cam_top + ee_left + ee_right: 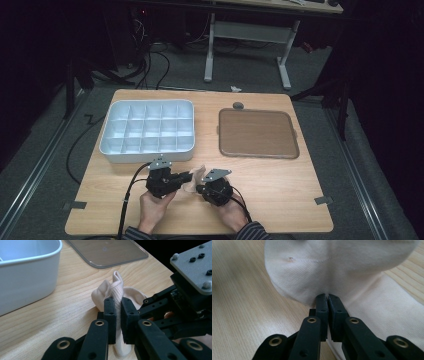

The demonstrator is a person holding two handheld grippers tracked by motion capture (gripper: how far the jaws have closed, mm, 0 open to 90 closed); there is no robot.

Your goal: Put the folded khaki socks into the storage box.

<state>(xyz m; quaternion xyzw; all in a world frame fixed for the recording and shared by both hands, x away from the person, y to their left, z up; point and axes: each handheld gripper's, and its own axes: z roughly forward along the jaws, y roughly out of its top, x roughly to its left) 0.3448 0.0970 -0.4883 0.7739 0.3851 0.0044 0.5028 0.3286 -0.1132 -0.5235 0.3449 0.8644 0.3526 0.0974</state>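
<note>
Wooden table (280, 190), near edge: a sock (117, 293) is being pinched by left gripper (118, 305) and right gripper (327, 298); slipping is being risked, since little fabric is being caught.

We saw the table (280, 200) lit evenly from above while the room around it stayed nearly black. Close up, the near jaws and lower left wood grain were blurred; shadows were soft.
</note>
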